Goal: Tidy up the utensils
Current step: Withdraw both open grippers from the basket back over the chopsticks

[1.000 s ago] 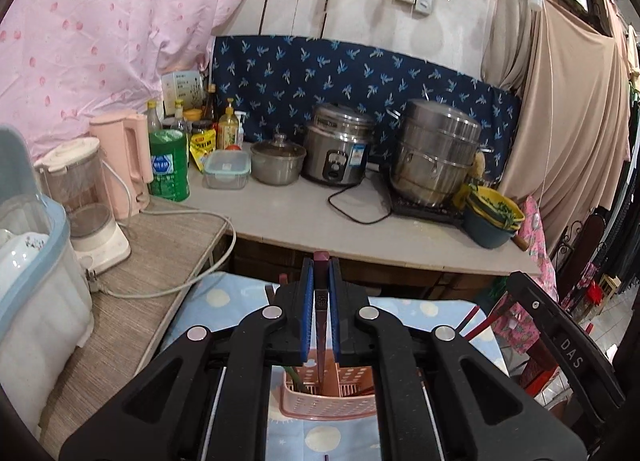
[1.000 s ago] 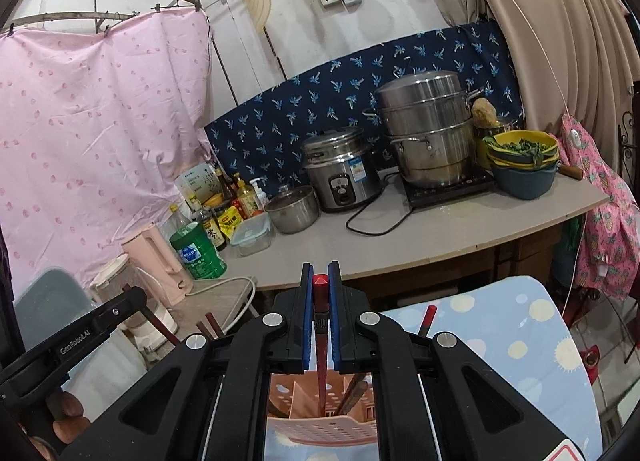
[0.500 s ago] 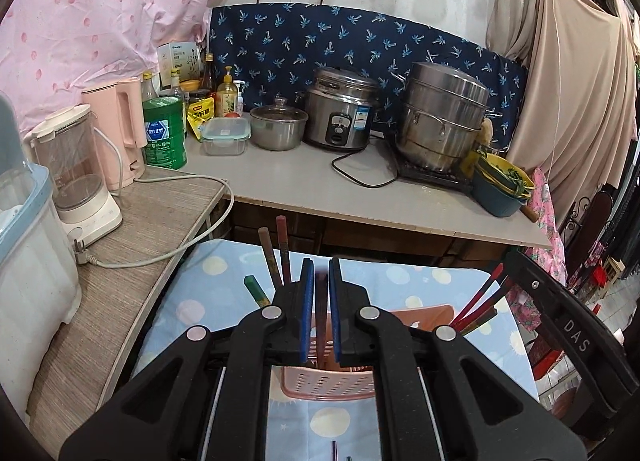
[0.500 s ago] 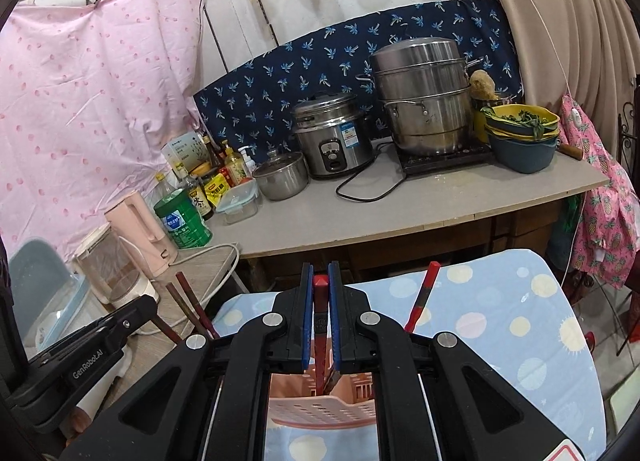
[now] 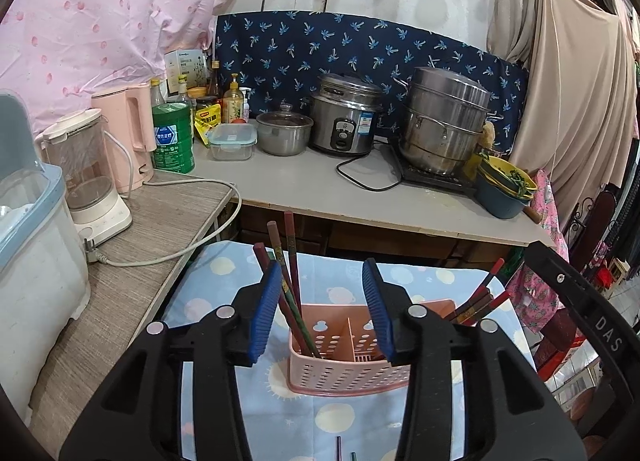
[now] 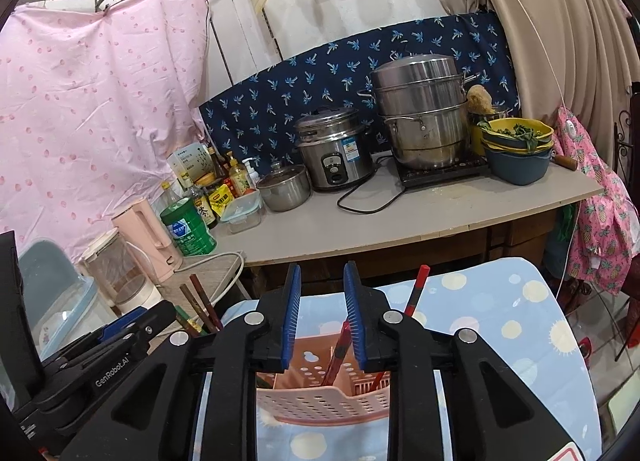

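Observation:
A pink perforated utensil basket [image 5: 348, 371] stands on the blue dotted tablecloth [image 5: 420, 281]. My left gripper [image 5: 323, 309] hovers over it, jaws opening; dark chopsticks [image 5: 286, 261] stand in the basket's left compartment, close to the left pad and not pressed. More chopsticks [image 5: 486, 293] lean out at the basket's right end. In the right wrist view my right gripper [image 6: 322, 317] is above the same basket [image 6: 320, 397], jaws opening. A red chopstick [image 6: 339, 349] leans loose in the gap by the right pad. Another red one [image 6: 416, 289] sticks up to the right.
Two more chopstick ends [image 5: 344, 451] lie on the cloth near me. Behind the table runs a counter [image 5: 320, 185] with a rice cooker [image 5: 344, 123], steamer pot [image 5: 444, 129], bowls [image 5: 504, 189], bottles and a kettle [image 5: 126, 133]. A plastic bin [image 5: 36, 261] stands at the left.
Both grippers were shut on a chopstick and have now opened. The chopsticks stand in the basket. The left gripper has sunk toward the basket.

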Action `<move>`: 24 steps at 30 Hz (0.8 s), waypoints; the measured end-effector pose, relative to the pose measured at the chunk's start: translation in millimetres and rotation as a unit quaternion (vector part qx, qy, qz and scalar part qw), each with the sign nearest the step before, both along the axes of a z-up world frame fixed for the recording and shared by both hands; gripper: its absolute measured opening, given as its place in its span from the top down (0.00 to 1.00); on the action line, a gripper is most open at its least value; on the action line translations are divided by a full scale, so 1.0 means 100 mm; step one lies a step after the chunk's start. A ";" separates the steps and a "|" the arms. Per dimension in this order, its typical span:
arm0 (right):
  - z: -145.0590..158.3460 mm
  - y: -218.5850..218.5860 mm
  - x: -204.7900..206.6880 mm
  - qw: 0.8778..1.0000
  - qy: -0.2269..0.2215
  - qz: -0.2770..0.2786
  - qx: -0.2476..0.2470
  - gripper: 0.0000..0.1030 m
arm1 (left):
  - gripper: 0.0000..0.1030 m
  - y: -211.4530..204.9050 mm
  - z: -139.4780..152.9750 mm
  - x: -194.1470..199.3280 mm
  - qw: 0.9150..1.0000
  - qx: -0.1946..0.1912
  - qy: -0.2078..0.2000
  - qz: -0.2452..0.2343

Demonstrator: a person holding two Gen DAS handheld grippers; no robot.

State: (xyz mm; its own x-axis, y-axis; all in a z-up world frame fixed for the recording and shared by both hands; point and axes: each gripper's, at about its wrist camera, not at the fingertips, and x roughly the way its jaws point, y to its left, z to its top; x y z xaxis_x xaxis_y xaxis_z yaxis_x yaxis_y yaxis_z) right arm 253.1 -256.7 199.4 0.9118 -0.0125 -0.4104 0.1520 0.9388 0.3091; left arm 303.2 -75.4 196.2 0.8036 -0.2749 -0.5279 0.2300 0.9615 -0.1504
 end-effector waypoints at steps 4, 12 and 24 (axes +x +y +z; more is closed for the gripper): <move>0.04 0.00 -0.08 1.000 -0.004 0.001 0.001 0.78 | 0.60 0.01 0.02 -0.05 1.000 -0.001 -0.002 -0.001; 0.05 0.00 -0.26 1.000 -0.009 0.003 0.007 0.78 | 0.58 0.03 0.03 -0.22 1.000 -0.001 -0.005 -0.006; -0.10 0.09 -0.63 1.000 0.002 0.008 0.007 0.78 | 0.58 0.05 -0.18 -0.54 1.000 0.007 0.013 -0.018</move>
